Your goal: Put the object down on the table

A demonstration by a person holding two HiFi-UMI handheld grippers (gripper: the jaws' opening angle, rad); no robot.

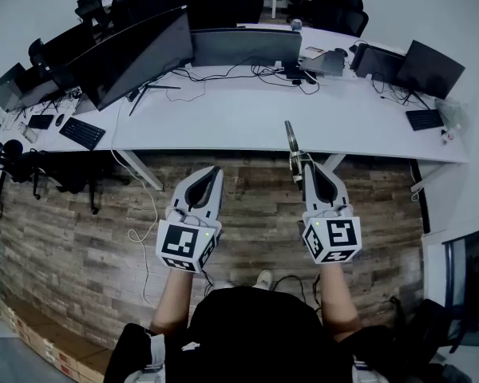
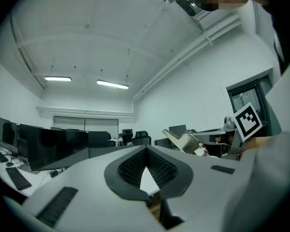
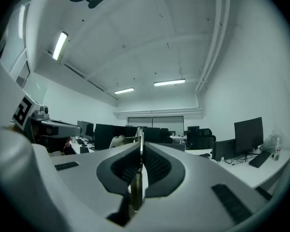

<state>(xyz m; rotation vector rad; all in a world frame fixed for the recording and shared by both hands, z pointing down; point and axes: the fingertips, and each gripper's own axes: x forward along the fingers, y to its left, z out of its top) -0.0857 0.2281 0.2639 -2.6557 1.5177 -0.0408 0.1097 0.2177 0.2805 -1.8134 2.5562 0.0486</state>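
Metal piece [image 1: 290,138], thin, brass-toned, clamped edgewise in right gripper [image 1: 305,167]; left gripper [image 1: 216,170] closed, empty.

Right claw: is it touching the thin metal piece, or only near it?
Touching. The right gripper view shows the right claw shut on the thin metal piece, which sits edge-on, pinched between the two jaws.

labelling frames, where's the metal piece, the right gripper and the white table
metal piece [image 1: 290,138]: head view, free upper end
right gripper [image 1: 304,166]: head view, between its fingertips
white table [image 1: 247,118]: head view, bare top
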